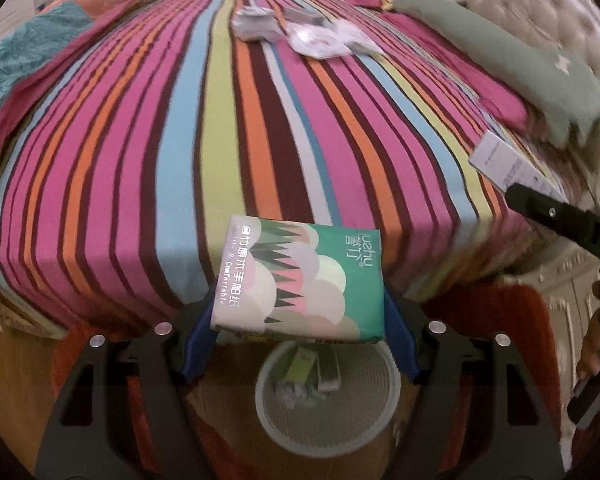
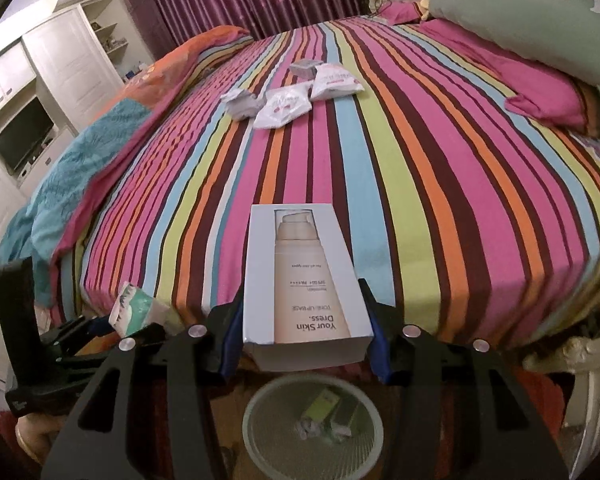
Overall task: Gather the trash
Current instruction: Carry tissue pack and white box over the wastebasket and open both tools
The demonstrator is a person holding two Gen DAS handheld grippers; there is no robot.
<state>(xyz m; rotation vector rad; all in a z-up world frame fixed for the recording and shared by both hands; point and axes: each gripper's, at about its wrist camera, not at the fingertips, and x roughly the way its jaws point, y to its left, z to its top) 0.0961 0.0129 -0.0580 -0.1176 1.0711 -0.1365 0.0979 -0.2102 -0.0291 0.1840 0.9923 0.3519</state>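
My left gripper (image 1: 298,320) is shut on a green tissue pack (image 1: 304,280) and holds it above a white mesh waste bin (image 1: 270,420) on the floor by the bed's edge. My right gripper (image 2: 302,328) is shut on a white skincare box (image 2: 306,280), also over the bin (image 2: 256,440), which holds a few small items. The tissue pack also shows at the left of the right wrist view (image 2: 138,312). Several crumpled white wrappers (image 2: 286,104) lie far out on the striped bed; they also show in the left wrist view (image 1: 312,36).
The striped bedspread (image 2: 380,160) fills both views. A green pillow (image 2: 540,32) and pink pillow (image 2: 540,92) lie at the right, a teal and orange quilt (image 2: 80,160) at the left. White cabinets with a TV (image 2: 24,136) stand far left.
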